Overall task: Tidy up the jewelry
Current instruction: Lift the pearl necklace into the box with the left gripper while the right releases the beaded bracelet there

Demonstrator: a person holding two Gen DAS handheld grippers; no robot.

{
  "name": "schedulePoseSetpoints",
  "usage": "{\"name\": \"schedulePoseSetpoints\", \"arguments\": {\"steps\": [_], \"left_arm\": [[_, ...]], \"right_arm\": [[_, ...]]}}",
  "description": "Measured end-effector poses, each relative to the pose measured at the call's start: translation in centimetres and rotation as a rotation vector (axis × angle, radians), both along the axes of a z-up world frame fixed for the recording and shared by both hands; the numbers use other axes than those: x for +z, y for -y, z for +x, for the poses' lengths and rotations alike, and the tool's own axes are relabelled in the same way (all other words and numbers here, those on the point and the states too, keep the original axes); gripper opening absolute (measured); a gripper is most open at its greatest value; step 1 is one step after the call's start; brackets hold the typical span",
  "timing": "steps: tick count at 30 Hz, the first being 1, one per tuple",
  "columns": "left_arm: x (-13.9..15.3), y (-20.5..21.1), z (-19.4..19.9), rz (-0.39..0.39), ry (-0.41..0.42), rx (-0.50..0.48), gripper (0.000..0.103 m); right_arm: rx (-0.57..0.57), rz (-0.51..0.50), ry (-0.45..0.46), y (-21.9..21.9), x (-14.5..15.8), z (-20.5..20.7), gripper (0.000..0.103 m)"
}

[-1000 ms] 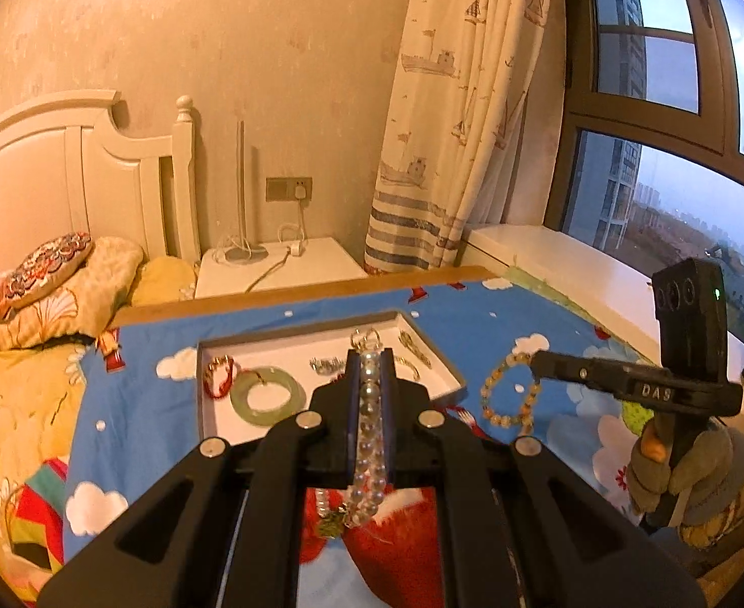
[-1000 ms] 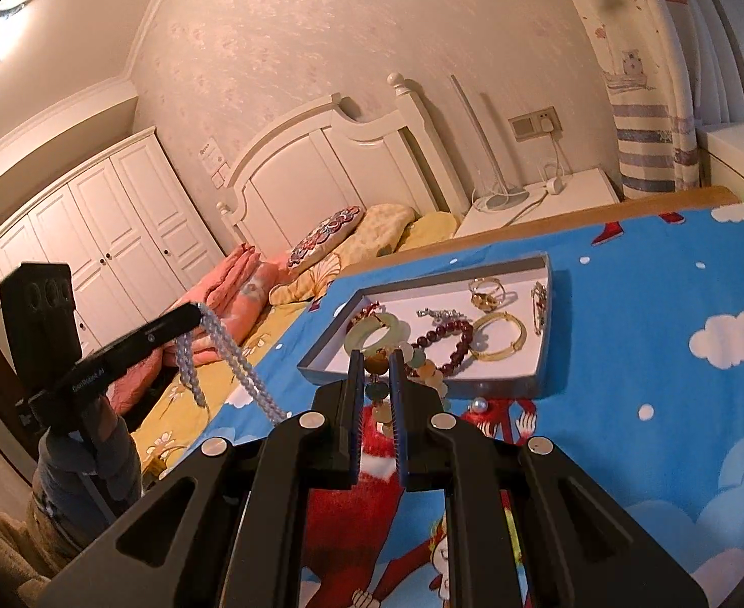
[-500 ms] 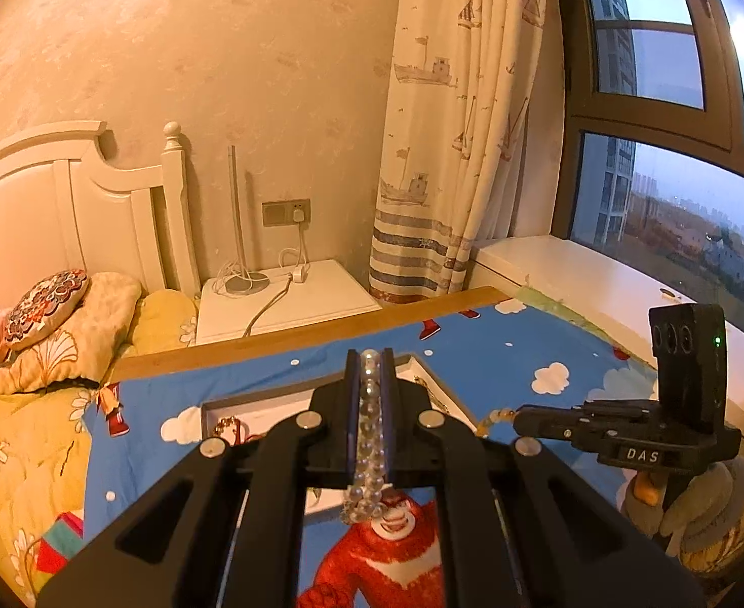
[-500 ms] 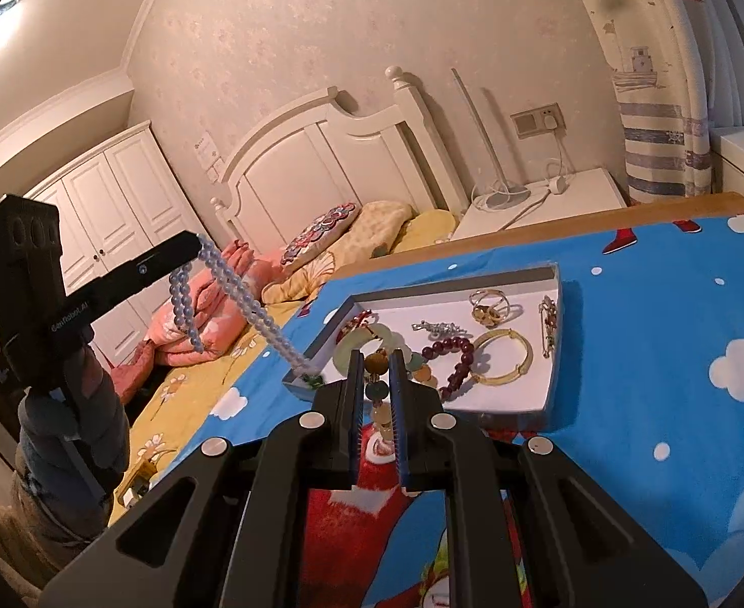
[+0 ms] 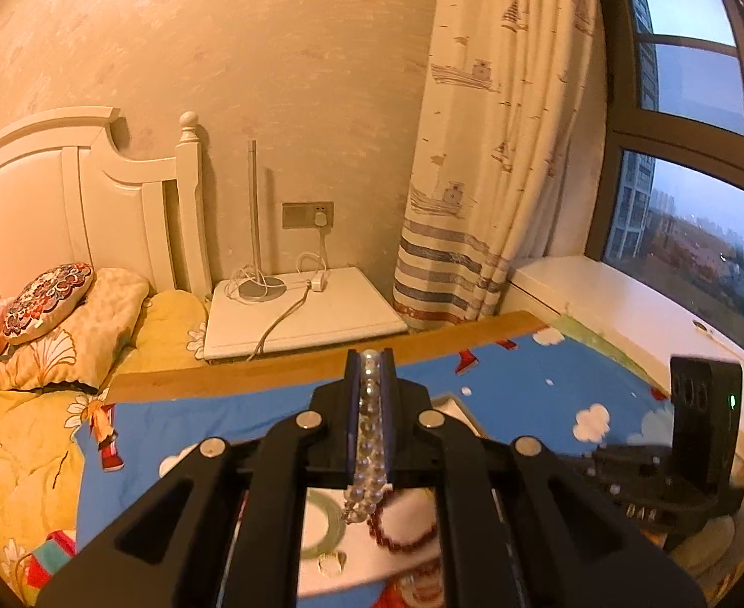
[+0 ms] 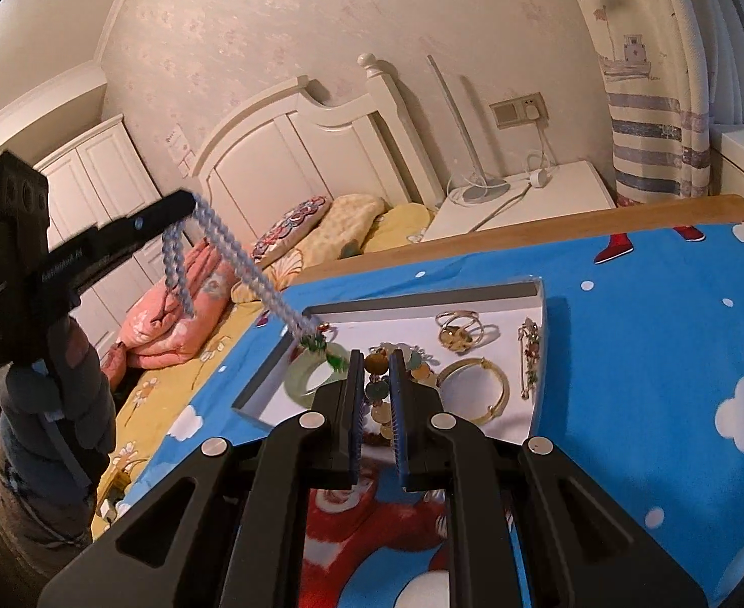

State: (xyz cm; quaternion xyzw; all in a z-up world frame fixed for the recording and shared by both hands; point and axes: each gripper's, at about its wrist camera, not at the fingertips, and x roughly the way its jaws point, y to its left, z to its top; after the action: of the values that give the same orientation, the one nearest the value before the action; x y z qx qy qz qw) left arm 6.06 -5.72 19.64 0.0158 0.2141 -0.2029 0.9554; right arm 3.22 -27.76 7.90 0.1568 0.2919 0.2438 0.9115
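Observation:
My left gripper (image 5: 370,357) is shut on a pale bead necklace (image 5: 368,435). In the right wrist view the left gripper (image 6: 182,200) holds it high, and the necklace (image 6: 240,258) hangs down to the white jewelry tray (image 6: 536,410), its green end touching near the jade bangle (image 6: 311,375). My right gripper (image 6: 376,354) is shut on a bracelet of flat coloured discs (image 6: 379,395) above the tray's near edge. The tray also holds a gold bangle (image 6: 478,390), a gold ring (image 6: 455,332), a dark red bead bracelet (image 5: 404,524) and a brooch (image 6: 530,354).
The tray lies on a blue cartoon cloth (image 6: 650,354) over a wooden table. Beyond are a bed with pillows (image 5: 63,319), a white nightstand with a lamp (image 5: 301,314), a curtain (image 5: 478,152) and a window sill (image 5: 650,314).
My left gripper has risen and moved over the tray with the necklace, whose lower end now reaches the tray. My right gripper has moved closer to the tray with the disc bracelet.

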Motion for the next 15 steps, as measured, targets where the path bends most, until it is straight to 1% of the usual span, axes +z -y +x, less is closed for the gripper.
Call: {"name": "schedulePoseSetpoints", "arguments": {"steps": [4, 6, 10, 11, 14, 15], "left_arm": [[-0.3, 0.4, 3.1, -0.014, -0.005, 0.022, 0.007], [-0.7, 0.5, 4.5, -0.032, -0.018, 0.028, 0.007], [-1.9, 0.3, 5.9, -0.088, -0.025, 0.023, 0.007], [-2.2, 0.3, 6.0, -0.089, -0.023, 0.027, 0.007], [-4.7, 0.4, 6.8, -0.028, -0.056, 0.062, 0.007], [-5.9, 0.2, 7.3, -0.006, -0.082, 0.076, 0.007]], "right_arm": [[-0.007, -0.034, -0.002, -0.6, -0.4, 1.8, 0.012], [-0.007, -0.03, -0.014, -0.7, -0.8, 2.7, 0.012], [-0.002, -0.028, -0.025, -0.9, -1.5, 3.9, 0.012], [-0.002, -0.03, -0.029, -0.9, -1.7, 4.1, 0.012], [-0.016, -0.058, -0.059, -0.8, -2.9, 5.0, 0.012], [-0.019, -0.068, -0.079, -0.7, -3.5, 5.4, 0.012]]}}
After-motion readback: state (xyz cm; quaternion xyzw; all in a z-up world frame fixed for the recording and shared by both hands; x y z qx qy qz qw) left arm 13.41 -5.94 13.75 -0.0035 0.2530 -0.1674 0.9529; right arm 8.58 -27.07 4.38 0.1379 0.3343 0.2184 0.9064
